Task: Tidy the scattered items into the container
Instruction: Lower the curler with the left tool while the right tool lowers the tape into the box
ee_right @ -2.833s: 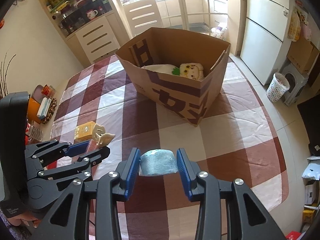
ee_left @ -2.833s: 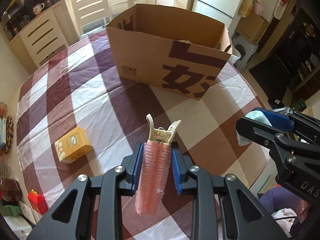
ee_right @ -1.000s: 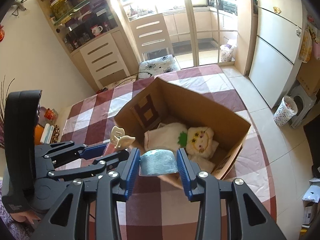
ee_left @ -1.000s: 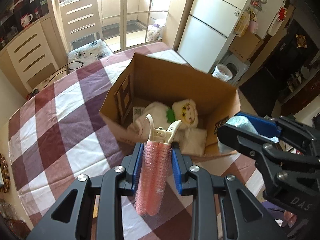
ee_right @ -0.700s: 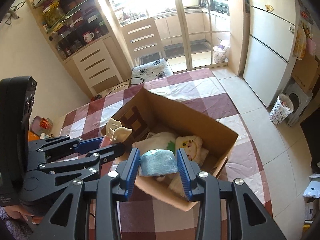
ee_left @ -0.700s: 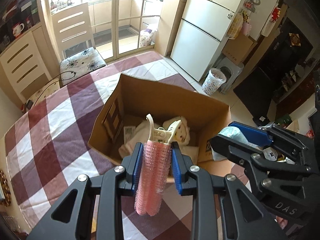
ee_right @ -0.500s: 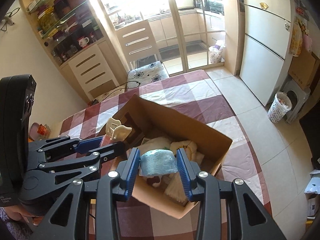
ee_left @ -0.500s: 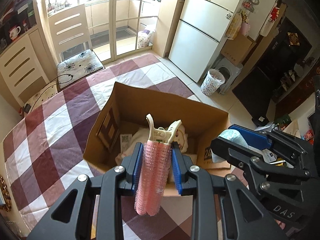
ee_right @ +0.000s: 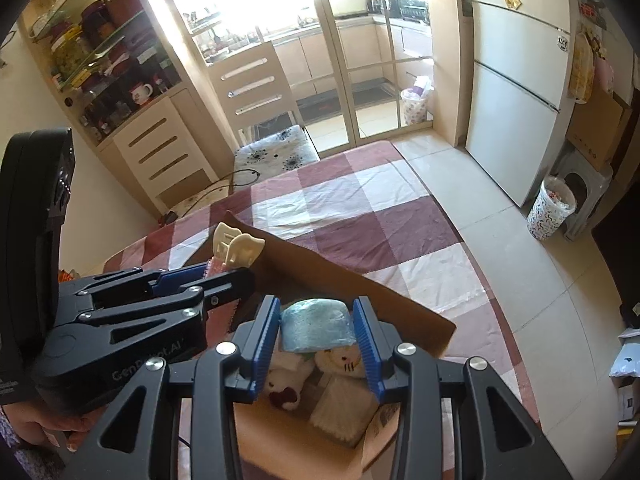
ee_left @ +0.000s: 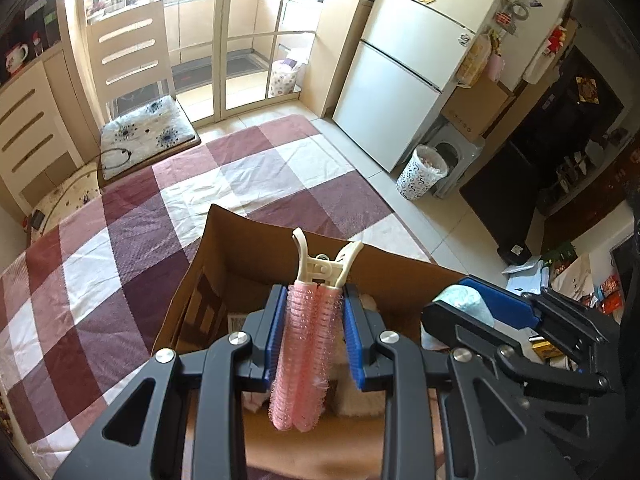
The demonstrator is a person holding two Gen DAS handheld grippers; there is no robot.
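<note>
Two claws over cardboard box (ee_left: 256, 248): bristly pink roller clip (ee_left: 306, 344), crinkly blue bundle (ee_right: 316, 326).

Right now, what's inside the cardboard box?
Inside the cardboard box lie a white plush toy with a kitty face and a folded white cloth. The grippers cover the rest.

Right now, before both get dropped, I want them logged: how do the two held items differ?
The hair roller clip in the left gripper is pink, long and bristly with a cream clip; the blue roll in the right gripper is short, rounded and smooth. Both are clamped above the open cardboard box.
</note>
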